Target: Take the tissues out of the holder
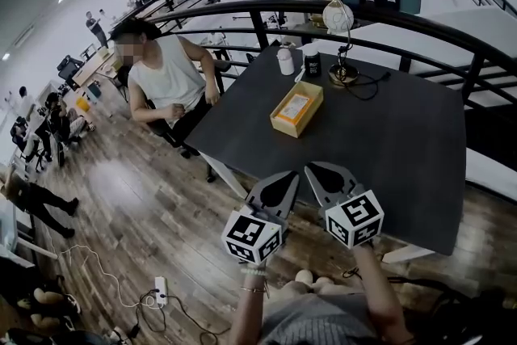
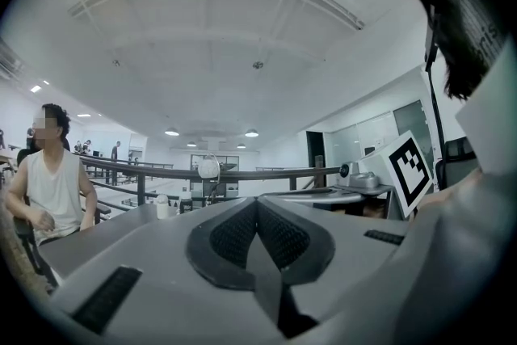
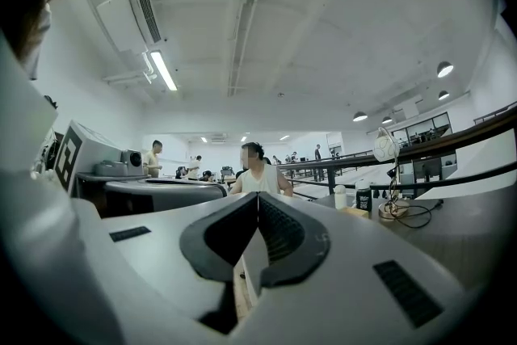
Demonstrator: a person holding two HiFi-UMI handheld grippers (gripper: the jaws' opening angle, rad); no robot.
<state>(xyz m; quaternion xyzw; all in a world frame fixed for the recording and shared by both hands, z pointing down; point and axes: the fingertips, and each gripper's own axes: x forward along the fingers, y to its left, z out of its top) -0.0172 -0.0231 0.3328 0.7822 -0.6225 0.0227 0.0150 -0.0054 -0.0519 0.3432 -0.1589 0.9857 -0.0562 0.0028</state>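
Tan rectangular tissue holder (image 1: 296, 109) lies flat on the dark grey square table (image 1: 404, 149), left of the table's middle, with nothing touching it. My left gripper (image 1: 291, 174) and my right gripper (image 1: 310, 169) hover side by side over the table's near edge, both pointing level toward the holder and well apart from it. Left one is clenched: its own view shows the black ribbed pads (image 2: 242, 234) pressed together with nothing caught between. Right one is clenched the same way and empty, pads (image 3: 279, 226) meeting. At the table's far edge stand a small white bottle (image 1: 286, 61), a dark jar with a white lid (image 1: 313, 61) and a white globe lamp on a brass base (image 1: 339, 20). A person in a white sleeveless top (image 1: 166, 77) sits at the table's left side. A black metal railing (image 1: 380, 12) curves behind the table.
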